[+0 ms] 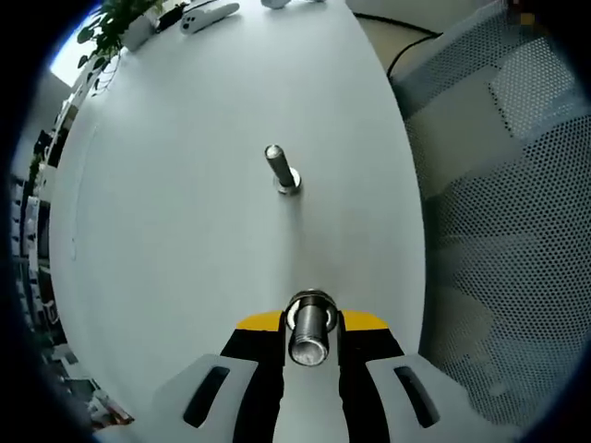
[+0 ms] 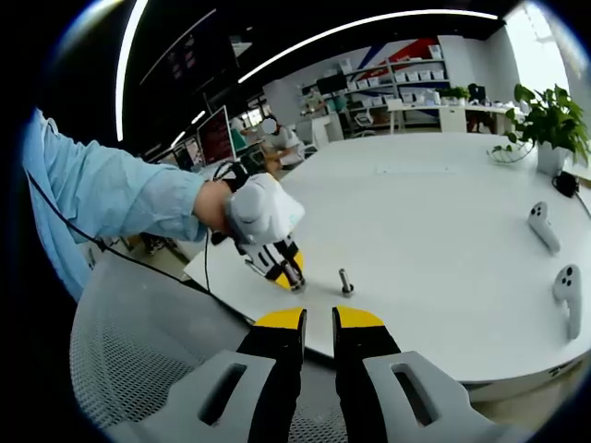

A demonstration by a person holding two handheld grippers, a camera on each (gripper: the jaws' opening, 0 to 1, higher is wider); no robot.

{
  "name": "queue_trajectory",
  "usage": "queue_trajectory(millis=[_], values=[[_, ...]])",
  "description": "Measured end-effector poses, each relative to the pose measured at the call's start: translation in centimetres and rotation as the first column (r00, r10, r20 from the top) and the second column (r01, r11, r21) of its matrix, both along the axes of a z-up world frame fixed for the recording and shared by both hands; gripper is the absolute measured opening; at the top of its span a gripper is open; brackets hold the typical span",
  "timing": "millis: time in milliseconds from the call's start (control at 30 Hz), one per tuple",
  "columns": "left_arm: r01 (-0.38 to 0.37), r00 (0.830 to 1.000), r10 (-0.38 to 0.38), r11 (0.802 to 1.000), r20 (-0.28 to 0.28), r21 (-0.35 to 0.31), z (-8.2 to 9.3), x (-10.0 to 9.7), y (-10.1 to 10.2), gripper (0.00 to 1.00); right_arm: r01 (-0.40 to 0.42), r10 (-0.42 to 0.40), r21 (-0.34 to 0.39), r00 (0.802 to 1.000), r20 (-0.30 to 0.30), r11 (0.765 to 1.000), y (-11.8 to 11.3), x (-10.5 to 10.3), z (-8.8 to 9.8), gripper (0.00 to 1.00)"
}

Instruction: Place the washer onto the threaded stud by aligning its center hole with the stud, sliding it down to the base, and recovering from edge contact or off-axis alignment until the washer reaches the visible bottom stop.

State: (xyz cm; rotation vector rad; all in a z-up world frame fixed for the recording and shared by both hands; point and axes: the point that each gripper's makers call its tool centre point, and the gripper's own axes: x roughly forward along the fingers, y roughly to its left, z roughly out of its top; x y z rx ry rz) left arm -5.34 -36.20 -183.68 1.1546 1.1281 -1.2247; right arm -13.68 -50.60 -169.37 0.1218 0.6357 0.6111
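My left gripper (image 1: pixel 311 334) is shut on a short metal stud (image 1: pixel 309 340) that points at the camera, and a ring-like washer (image 1: pixel 312 303) sits around the stud's far end. A second threaded stud (image 1: pixel 282 170) stands upright on its head on the white table (image 1: pixel 185 212), ahead of the held one and apart from it. In the right gripper view a hand holds the left gripper (image 2: pixel 280 260) low over the table's near edge, just left of the standing stud (image 2: pixel 345 281). My right gripper (image 2: pixel 319 334) hovers off the table edge, jaws together with nothing between them.
A grey mesh chair (image 1: pixel 503 212) stands beside the table edge, and its back (image 2: pixel 148 369) lies under my right gripper. Two white controllers (image 2: pixel 554 258) and a potted plant (image 2: pixel 549 125) are at the table's far right. A person's blue sleeve (image 2: pixel 102 194) reaches in from the left.
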Motion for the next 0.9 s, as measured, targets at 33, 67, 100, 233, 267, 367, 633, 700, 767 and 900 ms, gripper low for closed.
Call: queue_trajectory(millis=[33,67,100,233,267,367,633,700,767,900], values=[[-0.002,1.0,0.002,1.0,-0.003,0.002,0.0,0.0,0.0,0.19,0.001,-0.001,0.0,1.0,-0.001,1.0,0.0,0.0,0.0,0.14],[-0.004,1.0,0.004,1.0,-0.003,0.0,0.0,0.1,0.0,0.19,0.002,-0.002,0.0,1.0,0.0,1.0,0.0,0.0,0.0,0.14],[-0.01,1.0,0.01,1.0,-0.005,-0.007,0.0,0.3,-0.2,0.19,0.003,-0.003,0.0,1.0,-0.001,1.0,0.0,0.0,0.0,0.14],[-0.032,0.999,0.031,0.999,-0.021,-0.01,-0.1,0.3,-0.1,0.19,0.003,-0.003,0.0,1.0,0.0,1.0,0.0,0.0,0.0,0.14],[-0.034,0.999,0.034,0.999,-0.023,-0.01,-0.1,0.4,-0.1,0.19,0.003,-0.003,0.0,1.0,-0.001,1.0,-0.1,0.0,0.0,0.14],[-0.049,0.998,0.049,0.999,-0.036,-0.008,-0.1,0.4,-0.2,0.19,0.005,-0.005,0.0,1.0,0.0,1.0,-0.1,0.0,0.0,0.14],[-0.094,0.995,0.094,0.995,-0.044,0.022,-1.0,0.0,0.5,0.22,0.006,-0.006,0.003,1.0,0.004,1.0,-0.1,0.1,0.1,0.14],[-0.006,1.0,0.009,0.996,-0.03,0.084,-2.2,-0.4,1.9,0.22,0.006,-0.006,0.002,1.0,0.004,1.0,-0.1,0.1,0.0,0.14],[-0.008,1.0,0.009,0.998,-0.019,0.066,-1.6,-0.6,1.5,0.22,0.004,-0.004,-0.001,1.0,0.001,1.0,-0.1,0.1,0.0,0.14],[-0.028,0.999,0.029,0.999,-0.024,0.046,-1.6,-0.2,1.6,0.22,0.001,-0.001,-0.004,1.0,-0.001,1.0,0.0,0.0,0.0,0.14]])
